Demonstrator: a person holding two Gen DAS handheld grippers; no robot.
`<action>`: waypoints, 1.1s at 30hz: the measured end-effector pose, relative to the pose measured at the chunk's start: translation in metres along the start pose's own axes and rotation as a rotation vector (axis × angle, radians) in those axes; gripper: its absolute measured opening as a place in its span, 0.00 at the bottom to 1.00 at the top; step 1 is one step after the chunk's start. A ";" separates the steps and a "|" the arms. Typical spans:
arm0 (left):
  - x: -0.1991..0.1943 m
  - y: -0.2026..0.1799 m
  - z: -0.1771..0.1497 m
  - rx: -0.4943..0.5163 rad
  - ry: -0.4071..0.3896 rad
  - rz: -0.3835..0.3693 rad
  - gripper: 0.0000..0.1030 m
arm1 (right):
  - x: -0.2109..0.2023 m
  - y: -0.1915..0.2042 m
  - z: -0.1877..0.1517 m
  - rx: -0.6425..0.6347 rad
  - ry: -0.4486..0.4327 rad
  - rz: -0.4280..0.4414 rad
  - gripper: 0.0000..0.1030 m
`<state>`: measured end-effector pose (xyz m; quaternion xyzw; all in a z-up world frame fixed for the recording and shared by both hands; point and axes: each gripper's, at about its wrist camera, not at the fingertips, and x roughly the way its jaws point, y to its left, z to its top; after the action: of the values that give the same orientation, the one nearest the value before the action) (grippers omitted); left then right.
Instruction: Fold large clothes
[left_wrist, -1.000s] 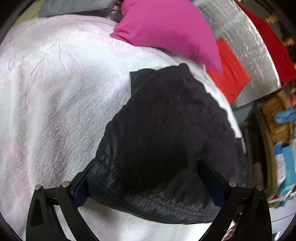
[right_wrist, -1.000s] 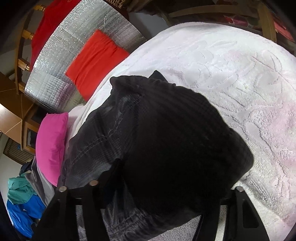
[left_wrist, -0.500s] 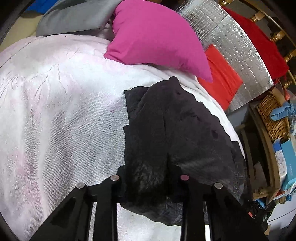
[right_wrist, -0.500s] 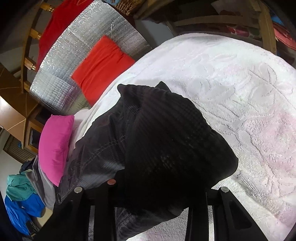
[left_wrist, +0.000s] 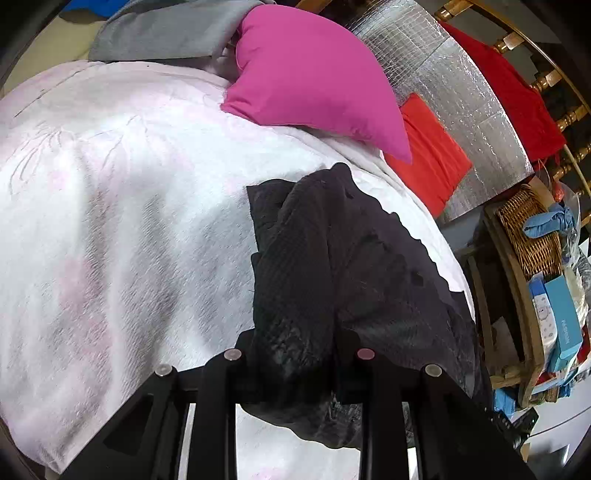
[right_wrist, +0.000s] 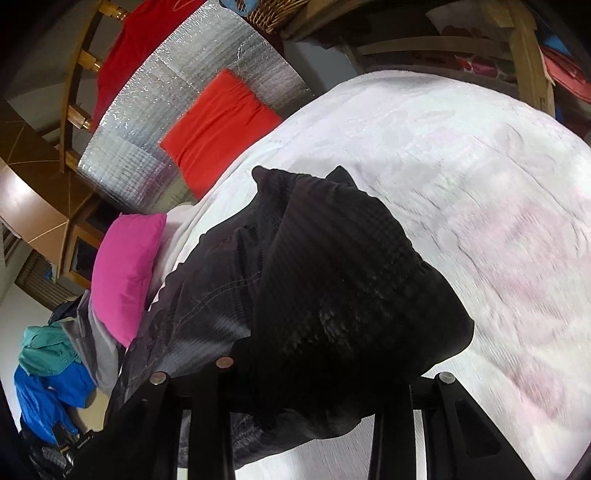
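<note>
left wrist view: left gripper clamped on near hem of black quilted jacket, long axis running toward 12 o'clock over white bedspread.
right wrist view: right gripper likewise pinching jacket, bunched, glossy, trailing toward 11 o'clock.

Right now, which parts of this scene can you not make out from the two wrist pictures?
- Left wrist view: left gripper pads, buried in the black garment.
- Right wrist view: right gripper fingertips, covered by bunched cloth.
- Both views: the garment's near hem, cut off behind the gripper frames.
- Right wrist view: white bedspread pattern, blurred.
- Left wrist view: box lettering, too small.
</note>
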<state>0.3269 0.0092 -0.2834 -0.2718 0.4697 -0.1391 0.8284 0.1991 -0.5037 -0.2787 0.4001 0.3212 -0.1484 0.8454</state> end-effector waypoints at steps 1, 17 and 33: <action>-0.001 0.001 -0.001 0.000 0.000 0.001 0.26 | -0.004 -0.003 -0.005 0.001 0.005 0.003 0.35; -0.004 0.025 -0.019 -0.027 0.070 0.038 0.53 | -0.017 -0.049 -0.005 0.104 0.122 0.036 0.63; -0.030 0.031 0.015 -0.009 -0.028 0.149 0.66 | -0.072 -0.092 0.039 0.157 -0.053 0.016 0.66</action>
<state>0.3232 0.0536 -0.2744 -0.2417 0.4773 -0.0713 0.8418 0.1154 -0.5923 -0.2660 0.4637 0.2830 -0.1766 0.8208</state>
